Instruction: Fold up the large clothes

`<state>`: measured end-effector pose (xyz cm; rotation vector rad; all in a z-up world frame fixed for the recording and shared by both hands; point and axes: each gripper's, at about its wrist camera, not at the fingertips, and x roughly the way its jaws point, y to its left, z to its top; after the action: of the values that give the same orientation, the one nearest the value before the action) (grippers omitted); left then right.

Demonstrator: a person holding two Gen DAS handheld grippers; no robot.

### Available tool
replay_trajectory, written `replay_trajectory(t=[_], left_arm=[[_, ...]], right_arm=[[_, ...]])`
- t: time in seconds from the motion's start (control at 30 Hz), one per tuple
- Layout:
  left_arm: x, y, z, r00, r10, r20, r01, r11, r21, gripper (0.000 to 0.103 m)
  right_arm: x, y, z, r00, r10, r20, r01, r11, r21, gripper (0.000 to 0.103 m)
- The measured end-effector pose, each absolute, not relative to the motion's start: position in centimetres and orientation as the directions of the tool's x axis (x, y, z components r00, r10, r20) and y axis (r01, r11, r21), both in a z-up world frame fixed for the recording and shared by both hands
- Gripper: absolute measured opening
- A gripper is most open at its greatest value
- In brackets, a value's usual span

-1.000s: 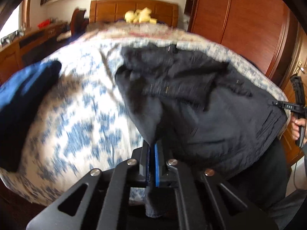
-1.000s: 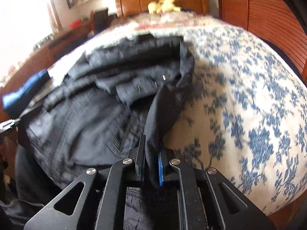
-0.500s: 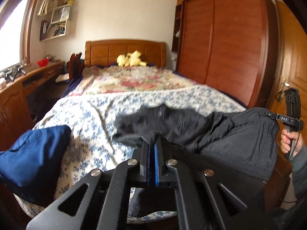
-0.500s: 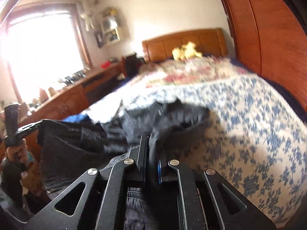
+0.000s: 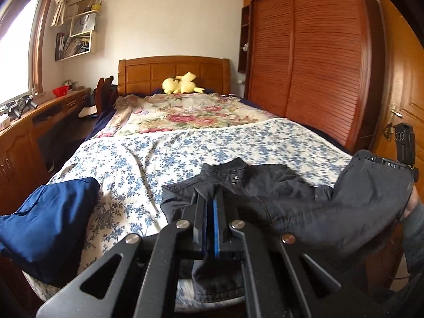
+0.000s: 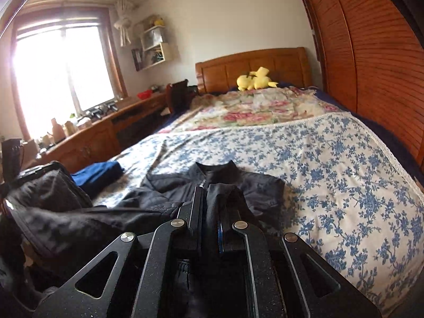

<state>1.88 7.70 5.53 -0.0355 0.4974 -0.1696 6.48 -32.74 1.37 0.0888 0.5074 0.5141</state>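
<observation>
Black jacket (image 5: 291,201) hangs between left gripper (image 5: 210,198) and right gripper (image 6: 209,198) (both clenched on its hem), held raised over the bed (image 5: 164,153).

Black jacket (image 5: 304,206) hem (lower part) hidden behind fingers (image 5: 201,220).

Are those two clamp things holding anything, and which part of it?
Both hold the black jacket: the left gripper and the right gripper each pinch its near edge, opposite ends, while its collar end lies on the bed.
</observation>
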Motion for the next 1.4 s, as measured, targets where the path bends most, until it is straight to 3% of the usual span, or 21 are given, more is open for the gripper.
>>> replay_trajectory(t=[0.47, 0.63, 1.03, 1.13, 1.2, 1.27, 1.4], left_arm=[[16.4, 10.0, 1.0, 0.898, -0.047, -0.437, 0.021, 0.998, -0.064, 0.001], [20.3, 10.3, -1.2, 0.892, -0.056, -0.449, 0.021, 0.996, -0.082, 0.001], [22.8, 11.5, -4.9, 0.878, -0.082, -0.472, 0.033, 0.993, -0.113, 0.002], [22.8, 11.7, -5.2, 0.869, -0.085, -0.487, 0.041, 0.994, -0.100, 0.003], [22.6, 11.9, -5.1, 0.869, -0.098, -0.486, 0.056, 0.993, -0.099, 0.005], [22.3, 12.0, -4.8, 0.870, -0.099, -0.483, 0.062, 0.994, -0.092, 0.009], [21.2, 12.1, -4.0, 0.884, -0.103, -0.456, 0.076, 0.994, -0.078, 0.027]], right_arm=[[24.5, -29.4, -5.5, 0.821, 0.291, -0.491, -0.294, 0.953, 0.073, 0.005], [29.6, -28.9, -8.0, 0.794, 0.273, -0.544, -0.274, 0.958, 0.080, 0.006], [30.5, -27.4, -10.9, 0.744, 0.172, -0.646, -0.233, 0.972, -0.010, 0.012], [29.9, -27.4, -10.5, 0.750, 0.144, -0.646, -0.209, 0.978, -0.025, 0.025], [29.4, -27.5, -9.8, 0.763, 0.130, -0.633, -0.197, 0.980, -0.036, 0.046], [28.8, -27.4, -8.8, 0.778, 0.118, -0.617, -0.187, 0.981, -0.047, 0.052], [28.1, -25.5, -7.1, 0.781, 0.141, -0.609, -0.226, 0.972, -0.065, 0.054]])
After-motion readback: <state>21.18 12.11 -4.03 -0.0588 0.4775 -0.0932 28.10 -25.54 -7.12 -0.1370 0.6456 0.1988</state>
